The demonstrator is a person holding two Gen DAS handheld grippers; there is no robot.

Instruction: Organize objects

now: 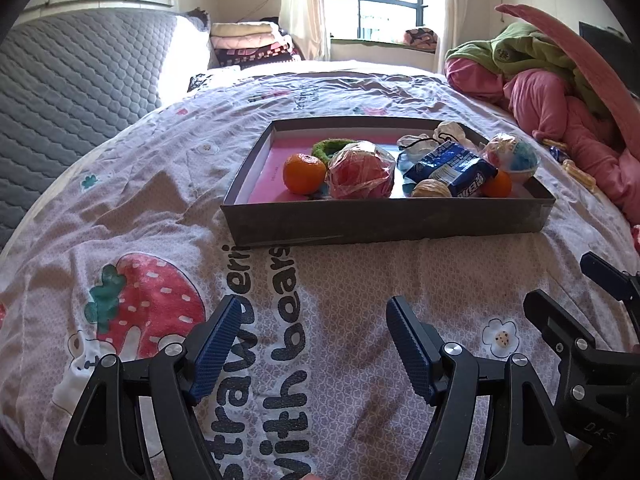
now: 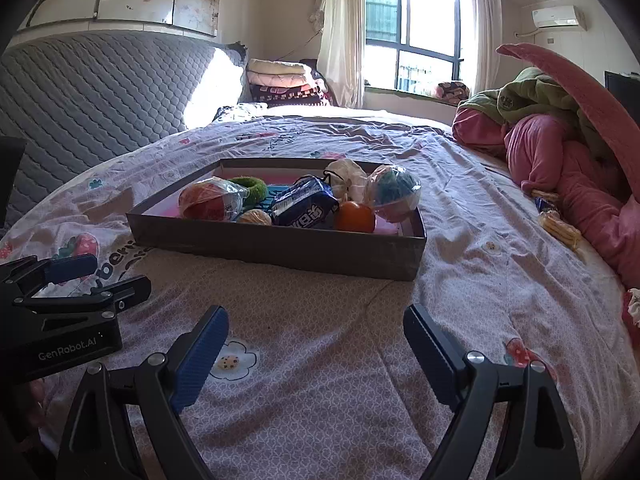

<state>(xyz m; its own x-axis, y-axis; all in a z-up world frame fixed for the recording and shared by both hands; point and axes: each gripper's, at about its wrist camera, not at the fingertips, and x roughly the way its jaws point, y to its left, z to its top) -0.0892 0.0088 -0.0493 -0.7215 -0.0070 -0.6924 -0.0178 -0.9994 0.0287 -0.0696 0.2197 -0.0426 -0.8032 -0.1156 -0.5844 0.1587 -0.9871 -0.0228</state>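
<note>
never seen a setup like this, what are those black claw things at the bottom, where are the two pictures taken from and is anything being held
The black claws are two hand-held grippers, each worked by a person, not a robot arm. Each carries a wide-angle camera looking forward along its two fingers.

One picture is from the left gripper, the other from the right gripper; each also shows its neighbour at the picture's edge.

Both hang over a bed with a strawberry-print cover. On it sits a shallow box holding an orange, a red ball in plastic wrap, a blue snack packet, a green ring and other small items. A few small items lie on the cover outside the box, by the pink bedding.

Both grippers are open and hold nothing.
</note>
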